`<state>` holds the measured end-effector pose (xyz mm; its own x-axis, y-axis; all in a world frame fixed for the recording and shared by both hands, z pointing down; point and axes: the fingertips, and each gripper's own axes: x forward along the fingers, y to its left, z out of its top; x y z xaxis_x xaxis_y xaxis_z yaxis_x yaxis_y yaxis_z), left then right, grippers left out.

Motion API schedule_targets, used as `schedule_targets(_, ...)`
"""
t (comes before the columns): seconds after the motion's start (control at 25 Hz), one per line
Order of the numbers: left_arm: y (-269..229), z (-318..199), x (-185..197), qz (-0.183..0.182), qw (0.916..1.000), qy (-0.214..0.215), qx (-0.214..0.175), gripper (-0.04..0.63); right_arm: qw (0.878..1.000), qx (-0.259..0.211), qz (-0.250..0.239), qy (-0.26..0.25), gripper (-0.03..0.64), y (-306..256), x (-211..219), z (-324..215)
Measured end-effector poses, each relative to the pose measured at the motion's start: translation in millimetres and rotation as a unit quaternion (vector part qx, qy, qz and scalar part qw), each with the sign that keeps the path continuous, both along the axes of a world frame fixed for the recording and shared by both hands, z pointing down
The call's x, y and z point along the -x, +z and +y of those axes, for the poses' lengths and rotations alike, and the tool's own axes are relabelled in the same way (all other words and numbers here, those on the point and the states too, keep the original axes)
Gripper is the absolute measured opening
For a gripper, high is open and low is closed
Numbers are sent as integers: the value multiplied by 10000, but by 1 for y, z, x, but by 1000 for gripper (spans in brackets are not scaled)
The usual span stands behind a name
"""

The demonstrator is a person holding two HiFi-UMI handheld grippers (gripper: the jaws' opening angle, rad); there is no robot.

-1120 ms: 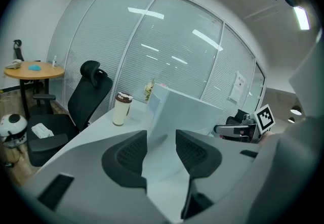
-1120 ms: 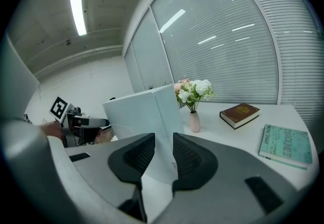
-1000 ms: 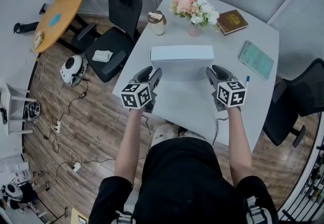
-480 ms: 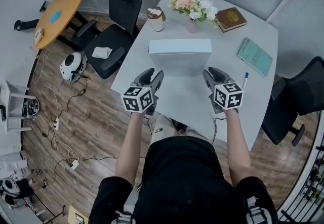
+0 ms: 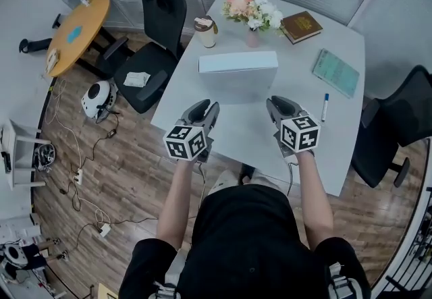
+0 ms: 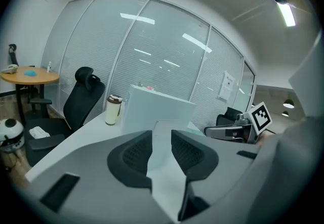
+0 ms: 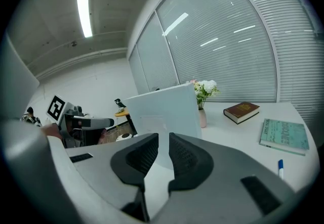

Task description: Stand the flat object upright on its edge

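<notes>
- Head view: flat white box [image 5: 237, 76] stands upright on its long edge, plain pale face.
- Behind it, left gripper [image 5: 204, 111] and right gripper [image 5: 275, 104] — jaws just closing in, narrow gap, nothing held.

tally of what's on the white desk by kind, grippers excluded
Books: 2 (brown book, teal book)
White box, standing on edge: 1
Lidded cup: 1
Vase of flowers: 1
Pen: 1
Total: 6
</notes>
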<state>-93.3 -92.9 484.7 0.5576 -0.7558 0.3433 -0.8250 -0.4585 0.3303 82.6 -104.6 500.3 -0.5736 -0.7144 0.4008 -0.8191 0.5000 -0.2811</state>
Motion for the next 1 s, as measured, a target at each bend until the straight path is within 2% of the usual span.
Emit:
schedule_targets(0.56, -8, 89, 7, 123, 9996, 237, -30, 69, 9998, -14, 53, 167, 63, -13, 23, 102)
schedule_targets(1.0, -34, 158, 10, 220, 9984, 413, -305, 46, 9995, -192, -29, 239, 25, -34, 38, 172)
